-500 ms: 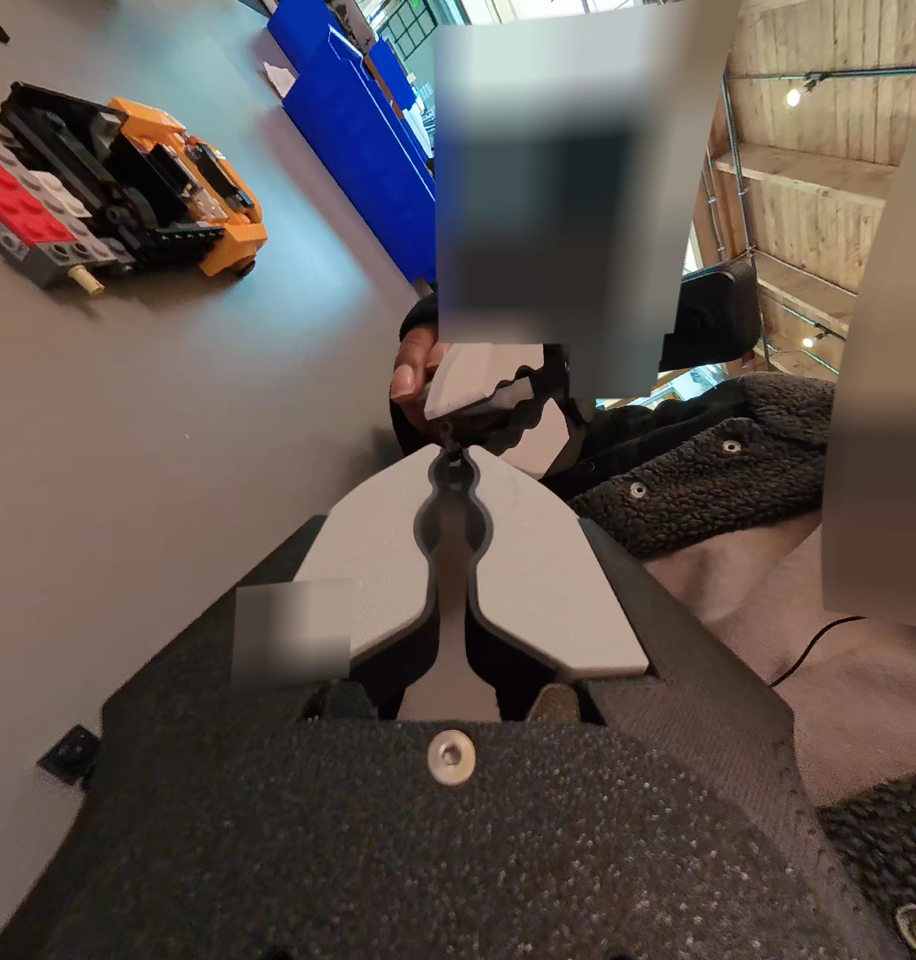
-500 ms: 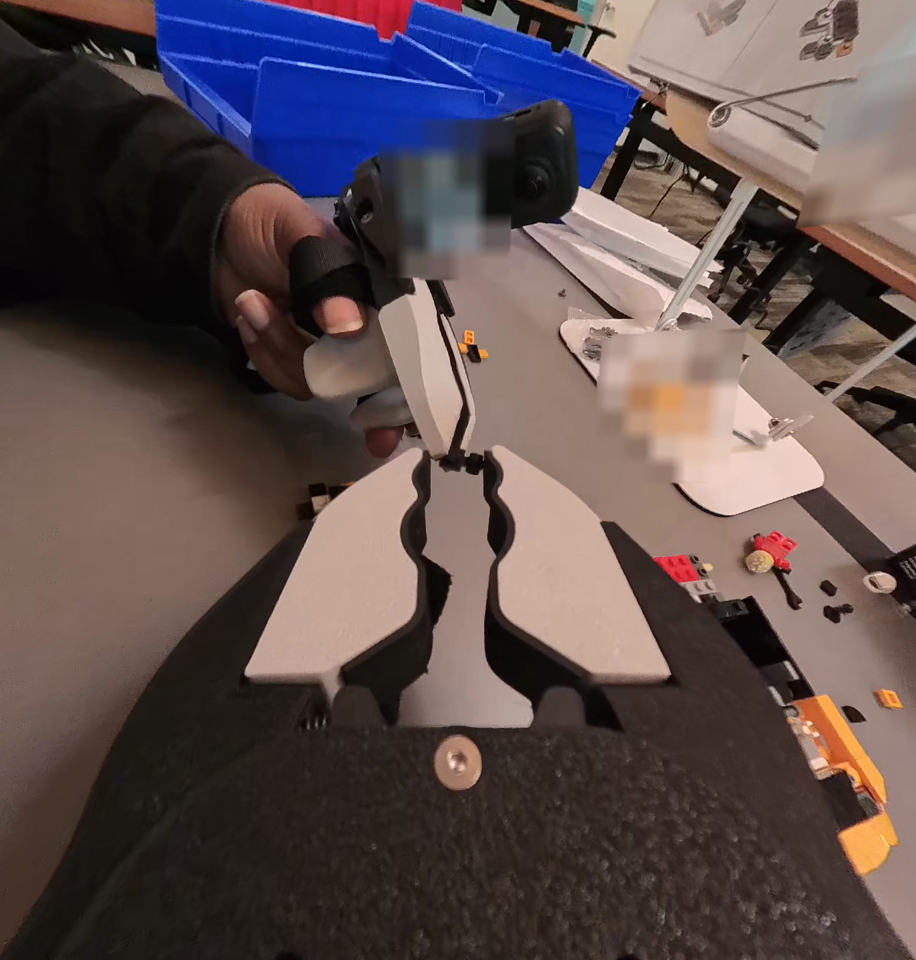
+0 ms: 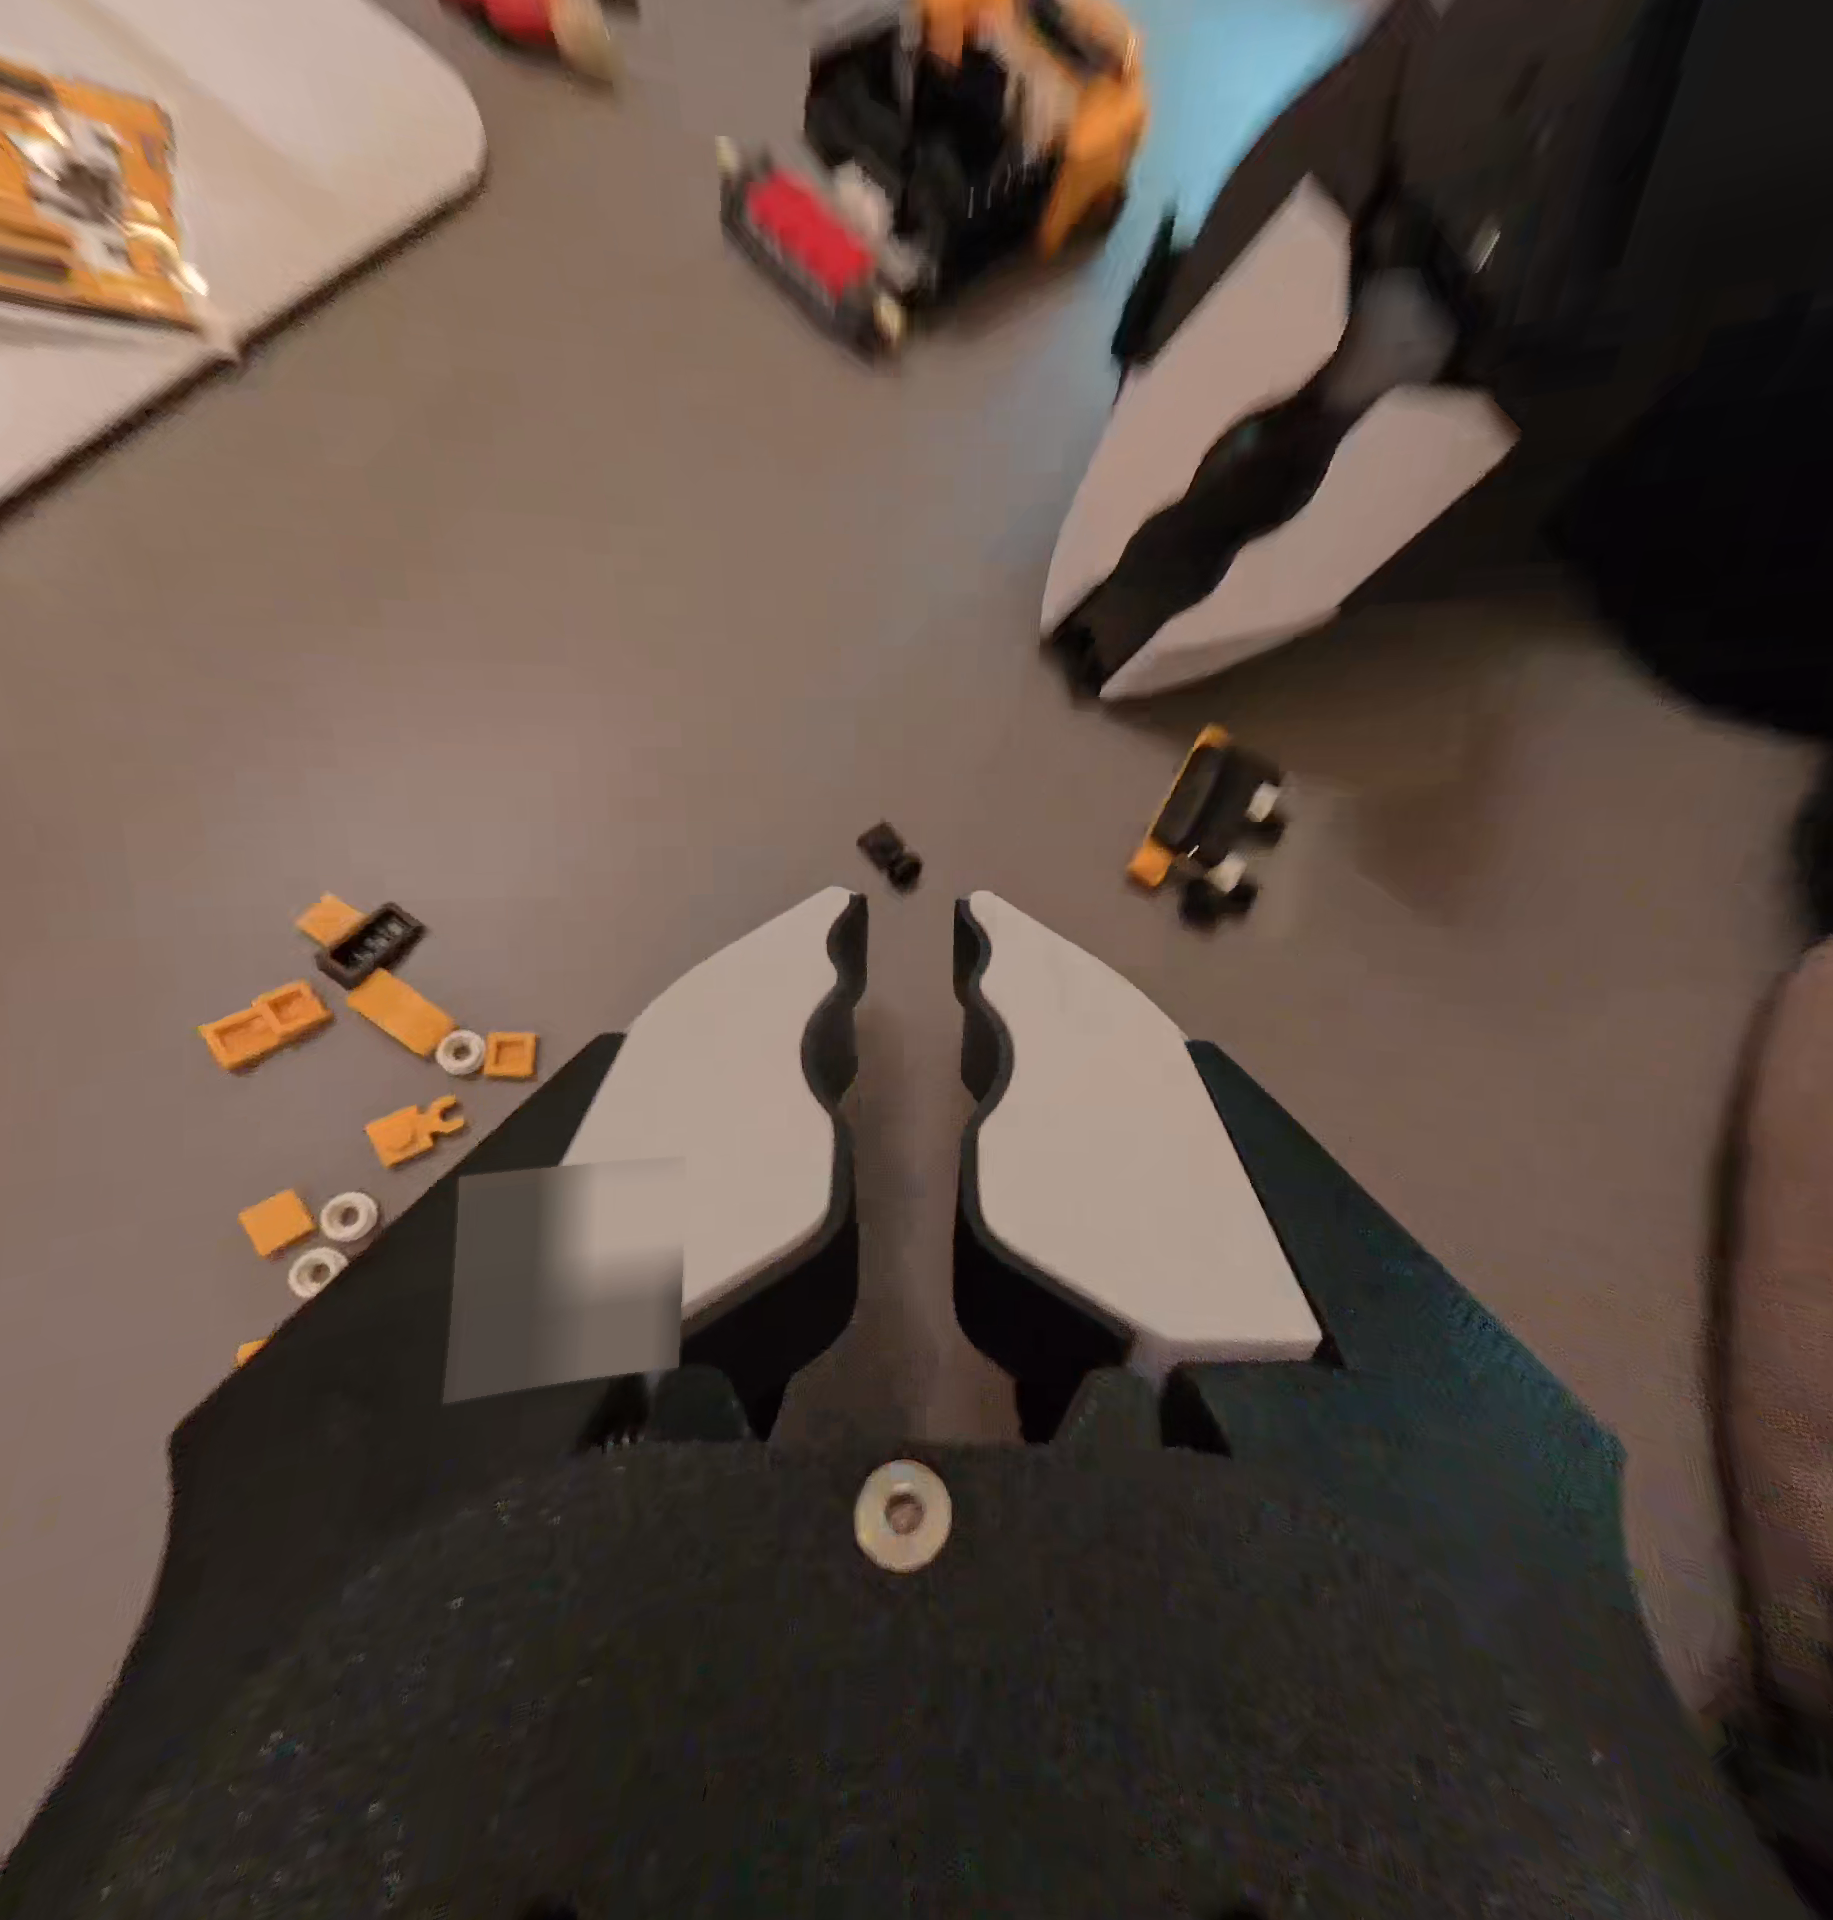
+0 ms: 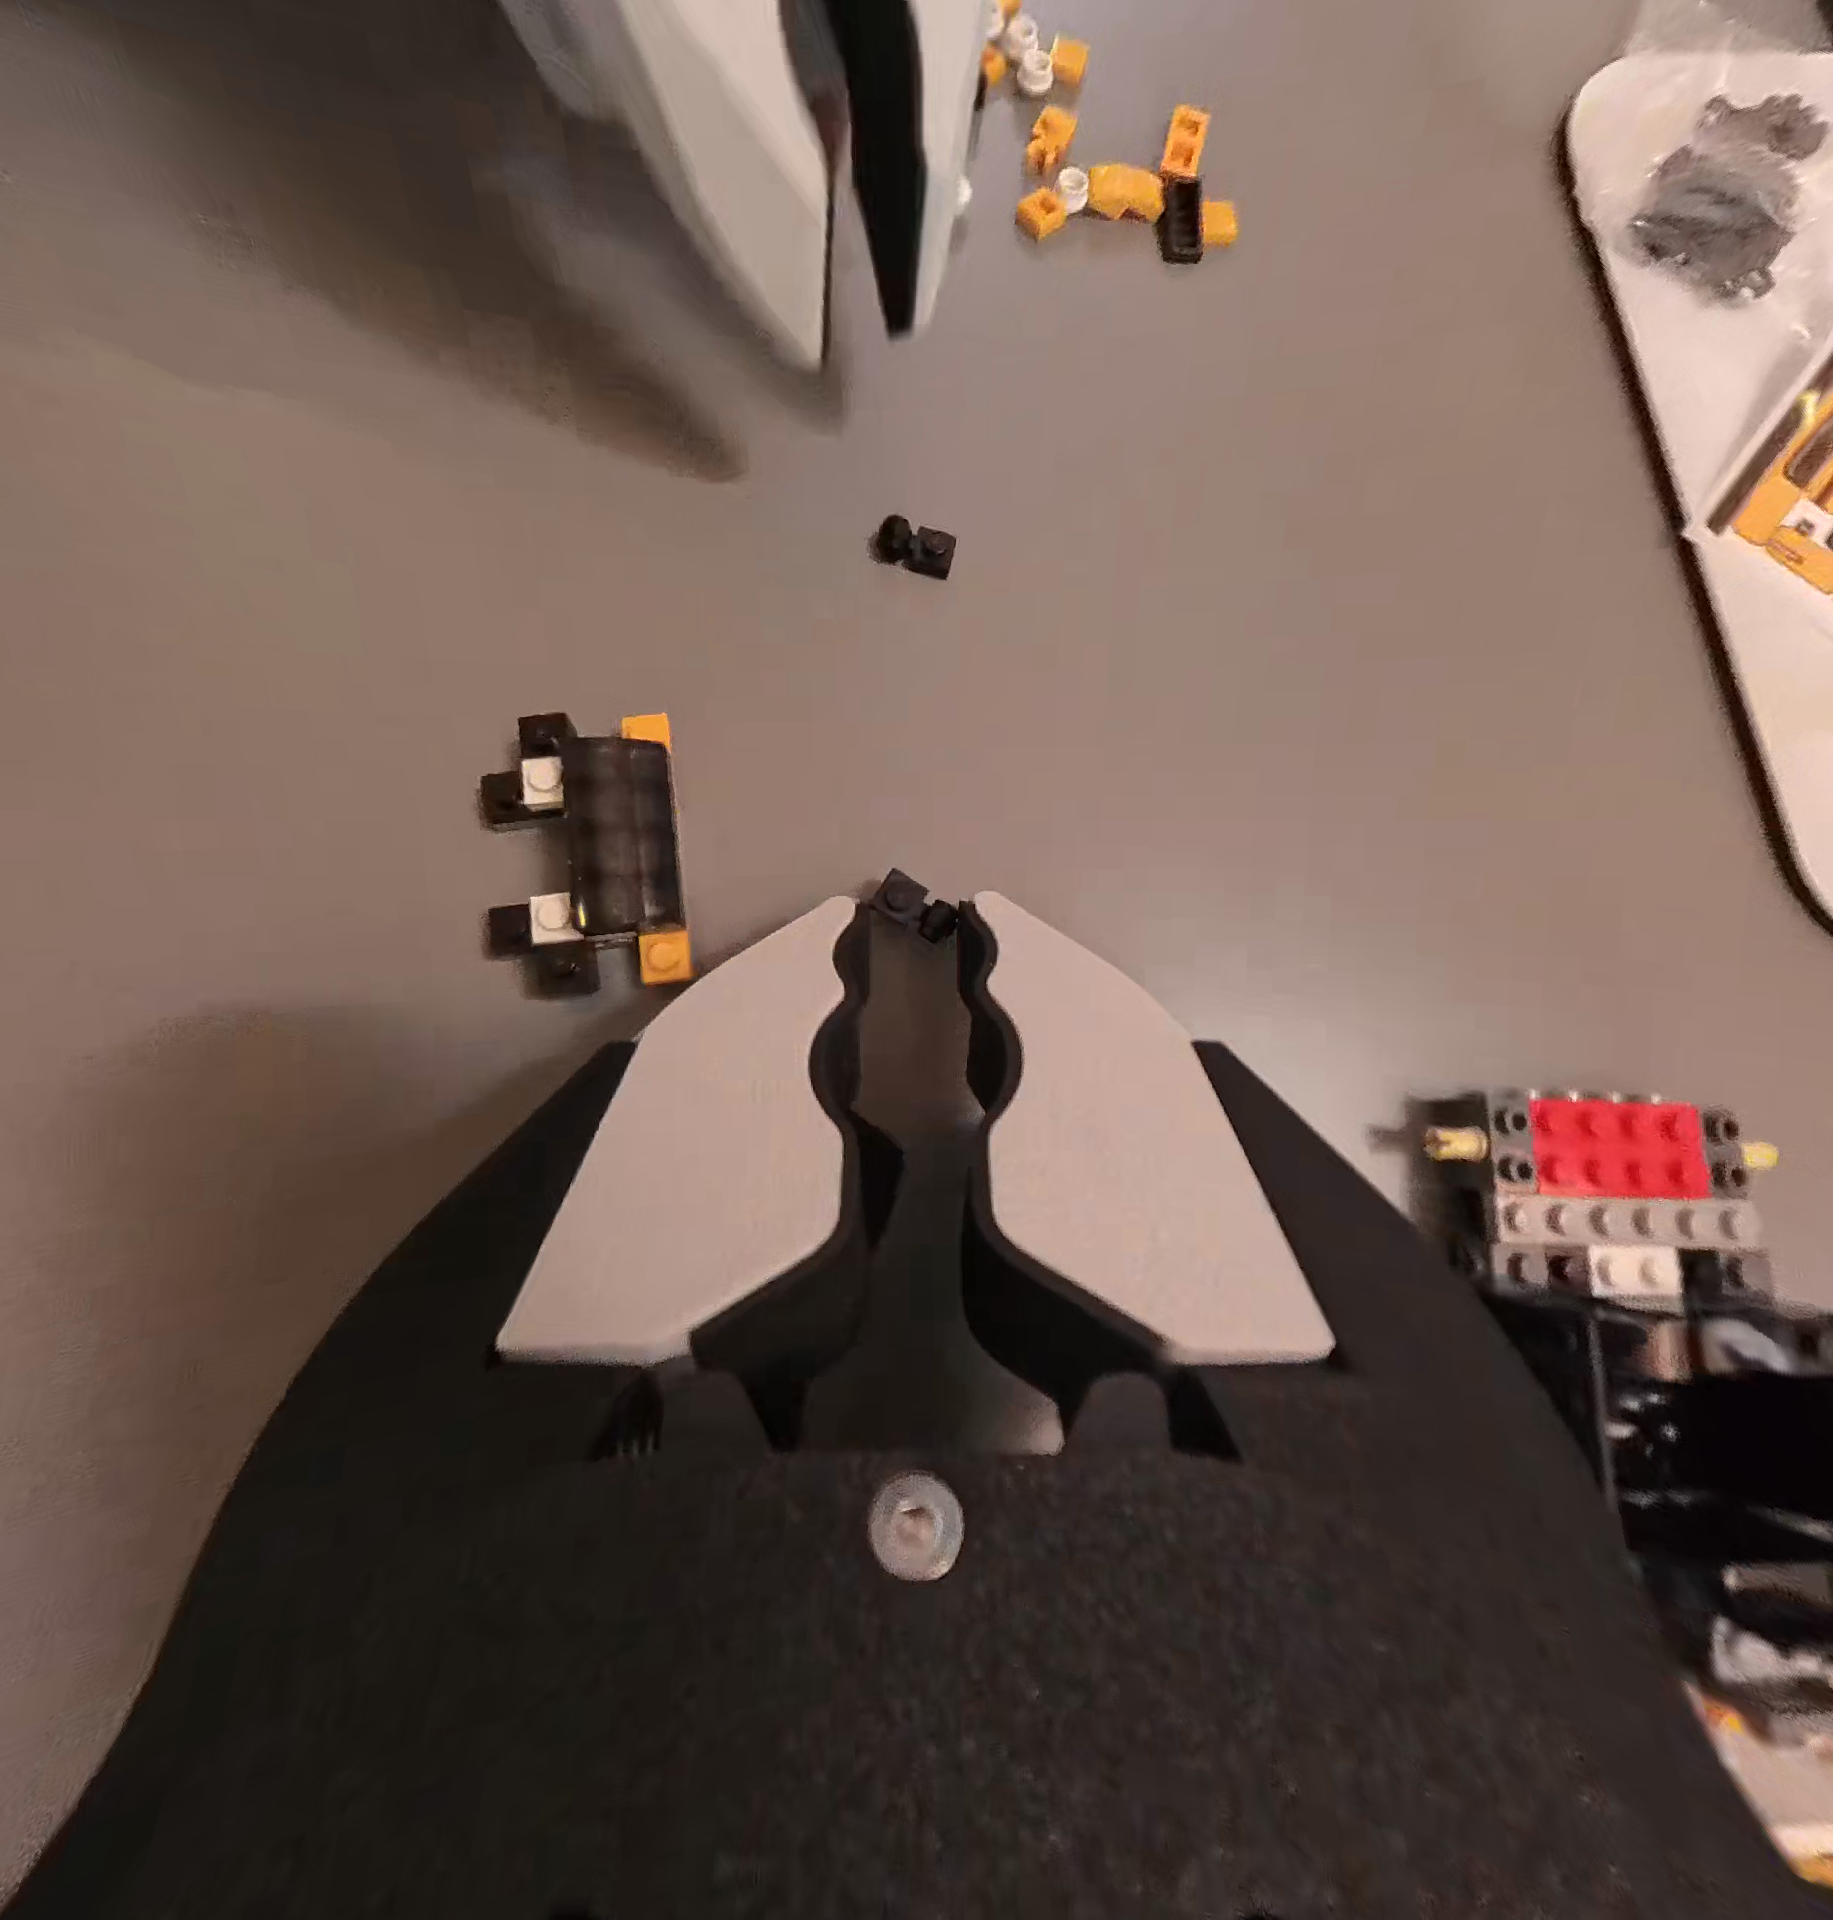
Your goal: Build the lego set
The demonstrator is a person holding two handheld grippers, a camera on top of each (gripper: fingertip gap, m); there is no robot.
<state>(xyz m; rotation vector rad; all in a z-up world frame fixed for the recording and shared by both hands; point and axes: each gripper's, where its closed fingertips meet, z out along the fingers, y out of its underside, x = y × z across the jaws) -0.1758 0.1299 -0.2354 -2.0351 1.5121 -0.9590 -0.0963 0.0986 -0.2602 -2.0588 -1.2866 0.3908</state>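
Note:
My left gripper (image 3: 910, 906) is open and empty, low over the grey table (image 3: 600, 582). A small black lego piece (image 3: 889, 854) lies on the table just ahead of its tips; it also shows in the right wrist view (image 4: 914, 548). My right gripper (image 4: 914, 914) is shut on another small black piece (image 4: 899, 896) at its tips. It shows in the left wrist view (image 3: 1083, 660), pointing down at the table. A small black, orange and white sub-assembly (image 3: 1208, 821) lies between the grippers, left of the right gripper (image 4: 590, 847). The left gripper (image 4: 860, 332) shows at the top of the right wrist view.
The partly built orange, black and red model (image 3: 933, 177) stands farther off, beside my right gripper (image 4: 1618, 1195). Several loose orange, white and black pieces (image 3: 372, 1039) lie left of my left gripper. A white mat (image 4: 1722, 582) carries a booklet (image 3: 60, 208) and a bag of parts (image 4: 1722, 197). Left tips to right tips: about 10 centimetres.
Both grippers were raised with tips meeting at a small black piece. Now both point down at the table. The left gripper has opened, and a black piece lies before it.

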